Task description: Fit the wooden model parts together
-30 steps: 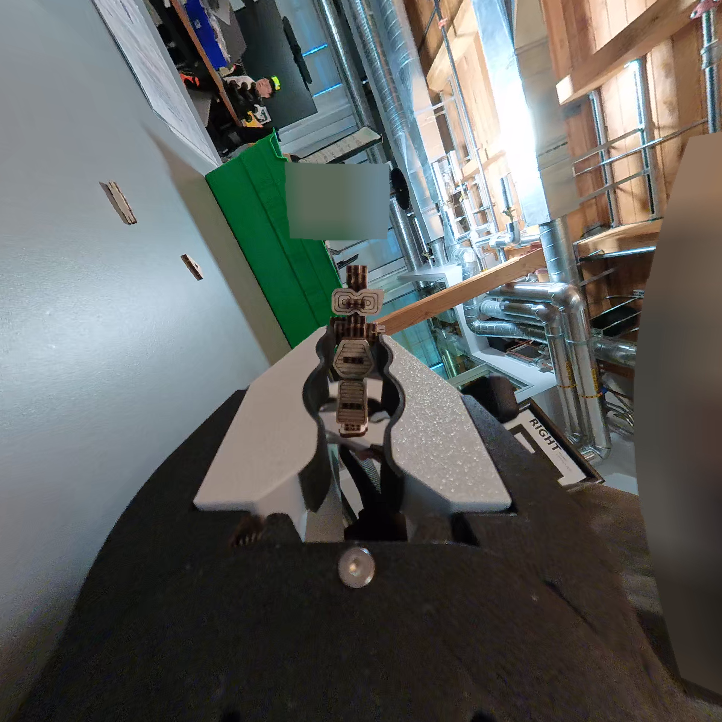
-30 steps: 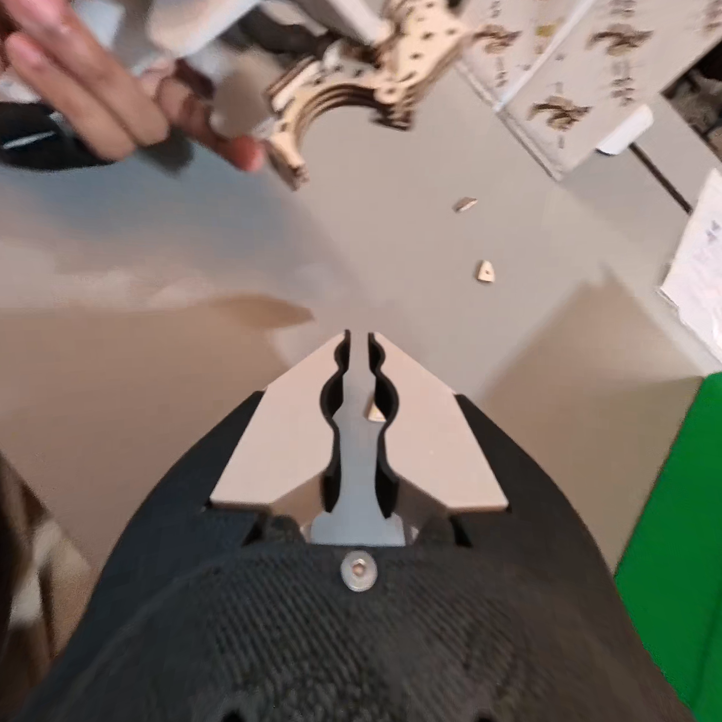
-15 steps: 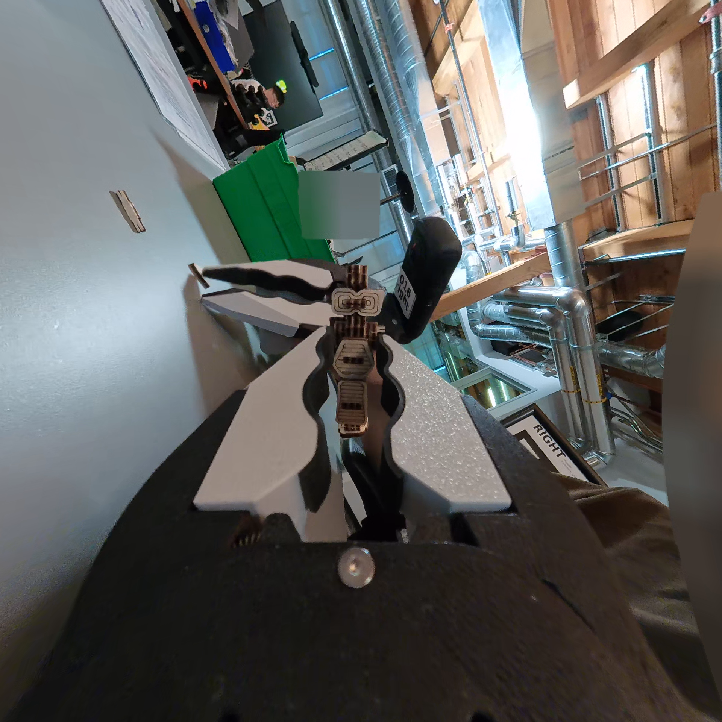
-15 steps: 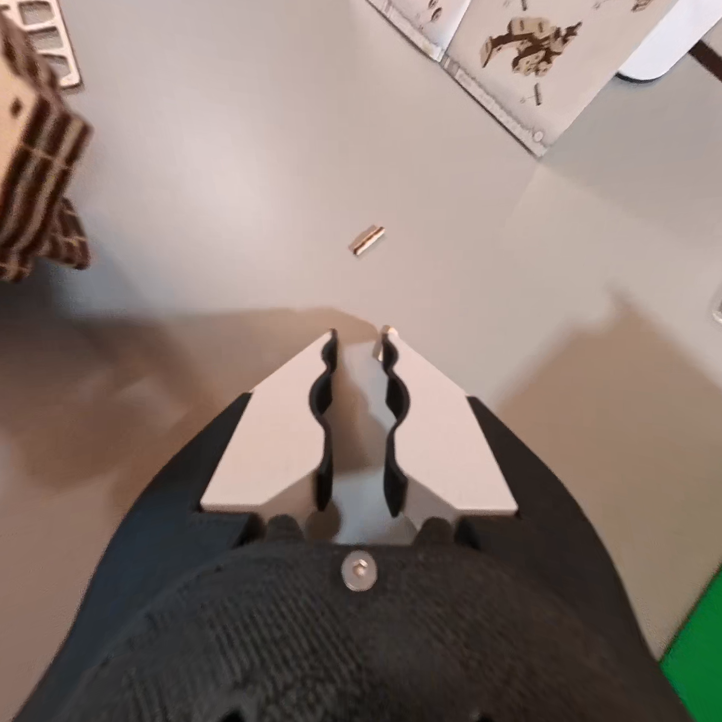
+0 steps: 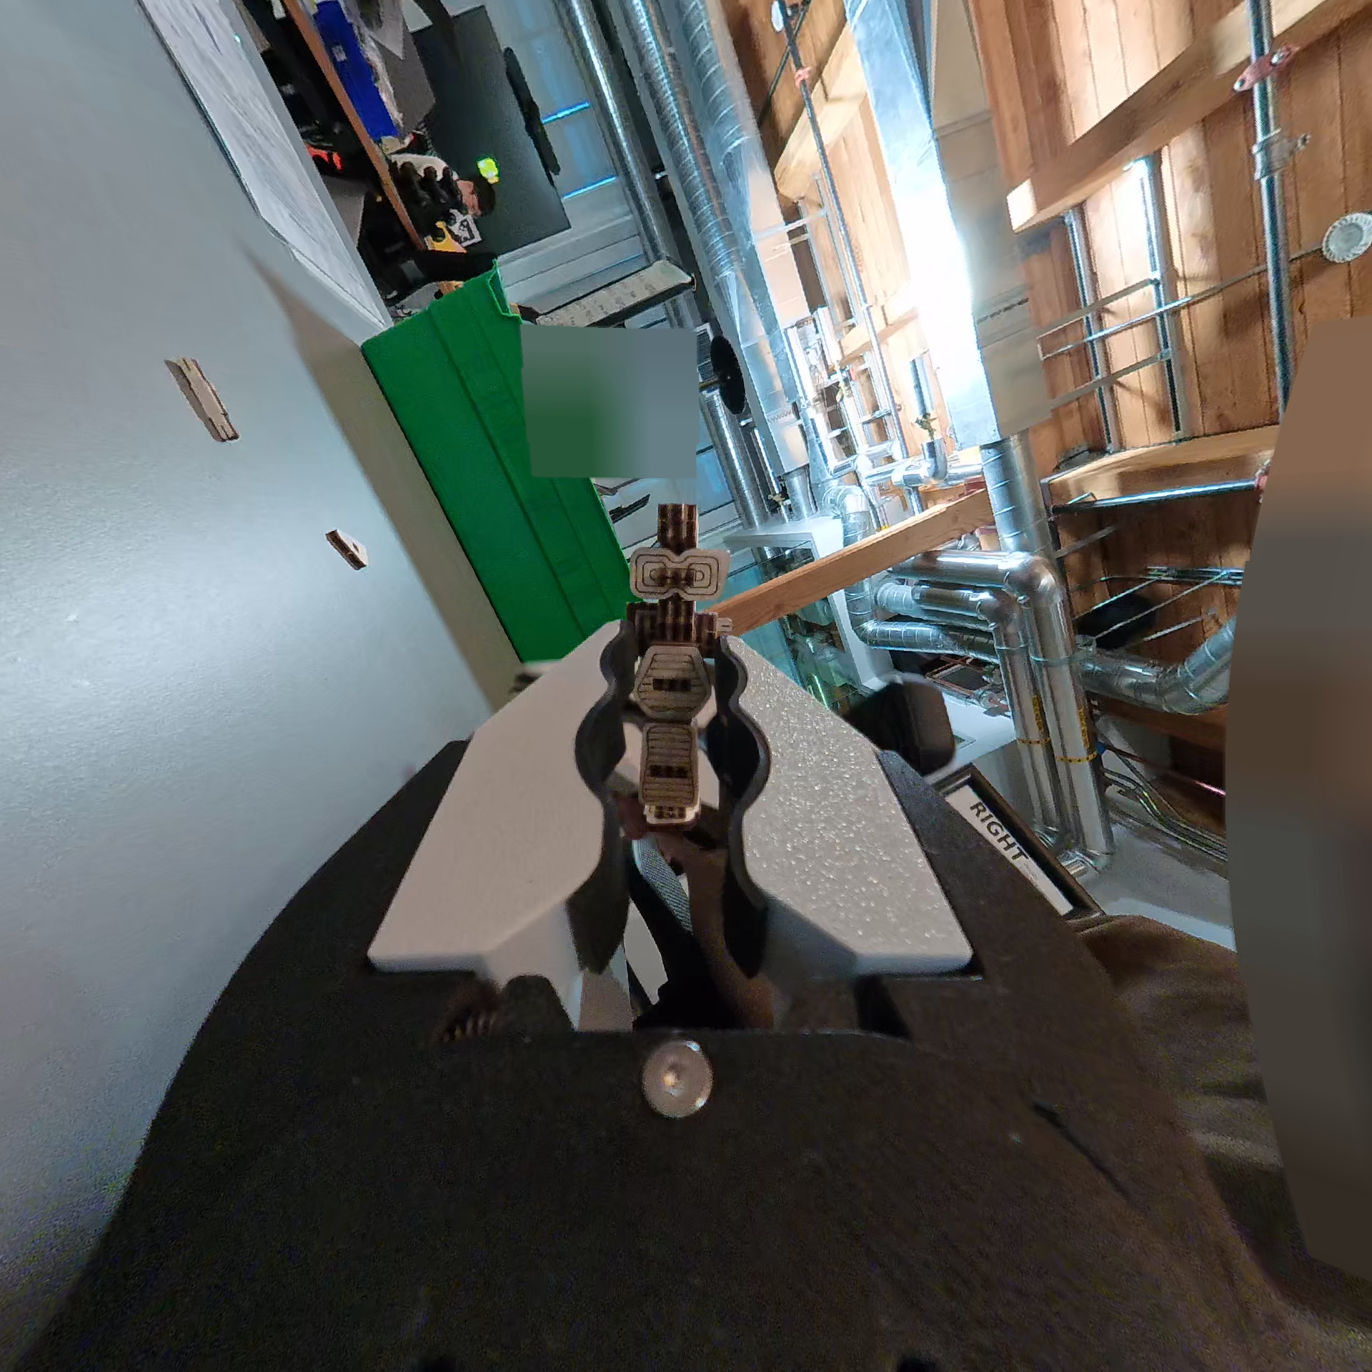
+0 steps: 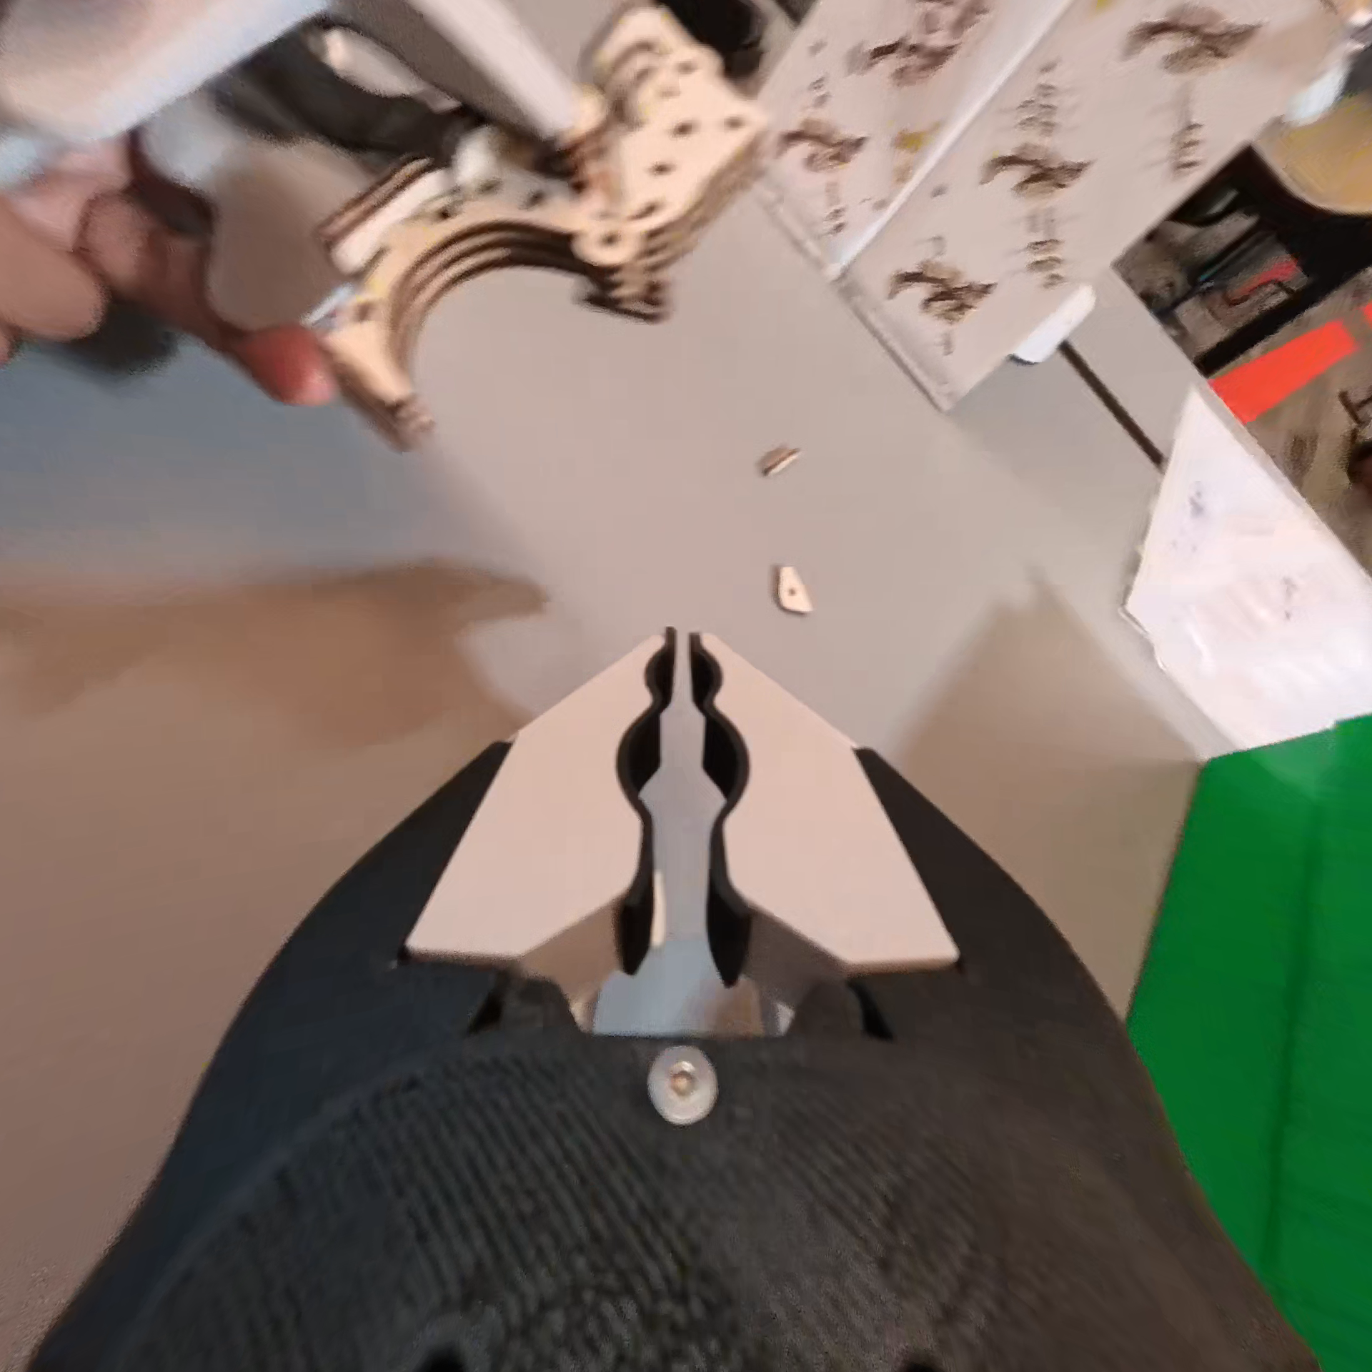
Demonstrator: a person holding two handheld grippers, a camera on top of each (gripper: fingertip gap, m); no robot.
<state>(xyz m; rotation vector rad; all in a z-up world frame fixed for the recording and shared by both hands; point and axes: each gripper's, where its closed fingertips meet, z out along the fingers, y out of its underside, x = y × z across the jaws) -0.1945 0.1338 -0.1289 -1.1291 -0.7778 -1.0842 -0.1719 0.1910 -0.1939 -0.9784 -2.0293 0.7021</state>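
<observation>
A: Left wrist view puts the wooden model (image 5: 672, 668) right in the left hand-held gripper (image 5: 670, 646): its jaws are closed onto the layered body, with the model's upper end standing out past the fingertips and its lower end hanging back between the fingers.

B: And the right hand-held gripper (image 6: 680, 635)?

A: Nearly closed, only a thin slit between the tips, and nothing in it. It hangs over the grey counter (image 6: 223, 742), pointing down at it.

B: So which piece goes on next?

A: Probably one of two loose bits. The small holed piece (image 6: 793, 590) lies on the counter just beyond the right gripper's tips; the small slat (image 6: 778, 460) lies farther out from those tips on the same line. In the right wrist view the model (image 6: 549, 200) appears blurred, up and away from the tips, with a hand (image 6: 111, 282) at the left gripper's grip.

B: How should the pick go?

A: The person would need to open the right jaws first, then come down with one tip either side of the flat piece and pinch its edges. It is thin and lies flat, so it may skid. The left gripper should hold the model steady while the slot is lined up.

B: Anything nearby to avoid?

A: The printed sheets (image 6: 965, 163) lie beyond the slat, and the green bin (image 6: 1262, 1039) sits off to the side of the right gripper.
</observation>
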